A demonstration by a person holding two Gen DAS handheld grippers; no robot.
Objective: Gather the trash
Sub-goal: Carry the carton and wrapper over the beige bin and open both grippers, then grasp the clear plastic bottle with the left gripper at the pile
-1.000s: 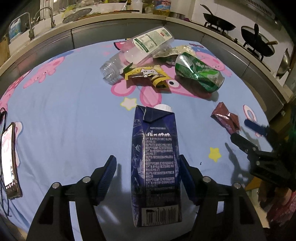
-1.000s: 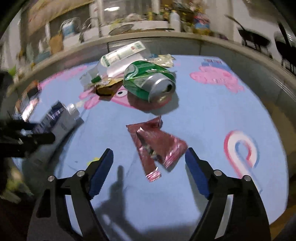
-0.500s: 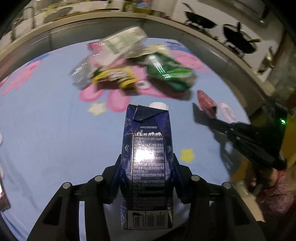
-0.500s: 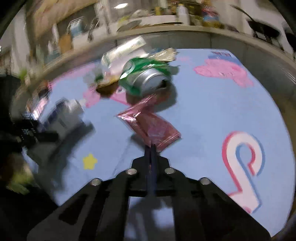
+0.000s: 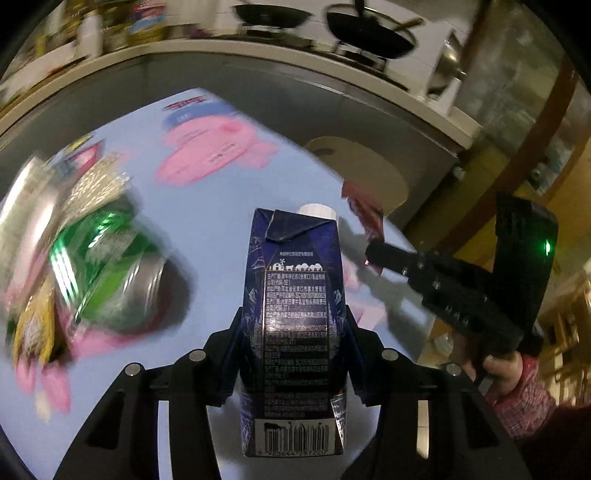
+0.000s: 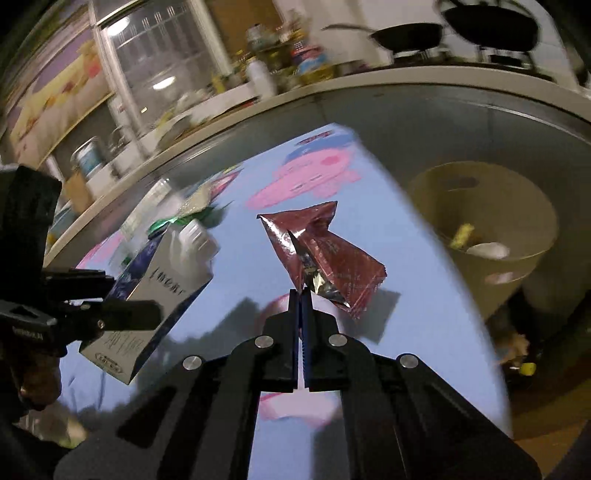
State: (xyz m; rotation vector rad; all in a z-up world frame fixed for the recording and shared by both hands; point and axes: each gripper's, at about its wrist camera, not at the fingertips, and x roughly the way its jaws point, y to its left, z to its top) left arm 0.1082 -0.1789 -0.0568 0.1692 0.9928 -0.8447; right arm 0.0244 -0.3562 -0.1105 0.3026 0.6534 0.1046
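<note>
My left gripper [image 5: 293,332] is shut on a dark blue drink carton [image 5: 295,280] with a white cap, held upright above the table. In the right wrist view the same carton [image 6: 162,284] hangs at the left. My right gripper [image 6: 301,295] is shut on the corner of a crumpled red foil wrapper [image 6: 325,251], lifted off the cloth. The left wrist view shows that wrapper [image 5: 364,210] over the table's right edge, with the right gripper [image 5: 373,254] pinching it. A cream bin [image 6: 517,206] with some trash inside stands on the floor past that edge.
A blue cartoon tablecloth [image 5: 221,199] covers the table. At its left lie a blurred crushed green can [image 5: 107,273], a yellow wrapper [image 5: 33,325] and a clear bottle [image 5: 22,229]. A kitchen counter with pans [image 5: 369,26] runs behind. A sleeved hand [image 5: 517,384] holds the right gripper.
Both grippers closed, the left on the carton and the right on the red wrapper. Both lifted their loads and swung right, toward the table edge by the bin.
</note>
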